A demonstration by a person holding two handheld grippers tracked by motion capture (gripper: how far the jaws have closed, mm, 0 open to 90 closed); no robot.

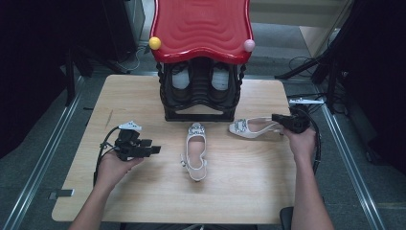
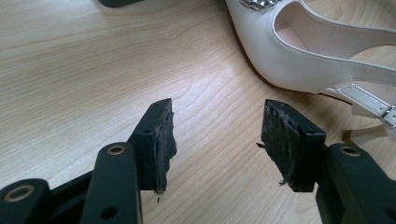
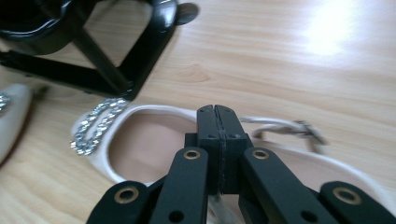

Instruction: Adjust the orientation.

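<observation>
Two white slingback shoes with jewelled toes lie on the wooden table (image 1: 143, 196). One shoe (image 1: 196, 151) (image 2: 317, 51) sits mid-table with its toe toward the rack. The other shoe (image 1: 251, 127) (image 3: 140, 149) lies on its side to the right. My left gripper (image 1: 155, 150) (image 2: 217, 140) is open just above the table, left of the middle shoe, and nothing is between its worn pads. My right gripper (image 1: 276, 118) (image 3: 218, 114) hovers over the heel end of the right shoe. Its jaws are pressed together and I see nothing between the tips.
A black shoe rack (image 1: 198, 103) (image 3: 93, 70) with a red wavy top (image 1: 201, 24) stands at the table's far middle, with a pair of dark shoes (image 1: 181, 79) inside. Yellow (image 1: 154, 43) and pink (image 1: 249, 45) knobs mark its front corners. Bare wood lies along the front edge.
</observation>
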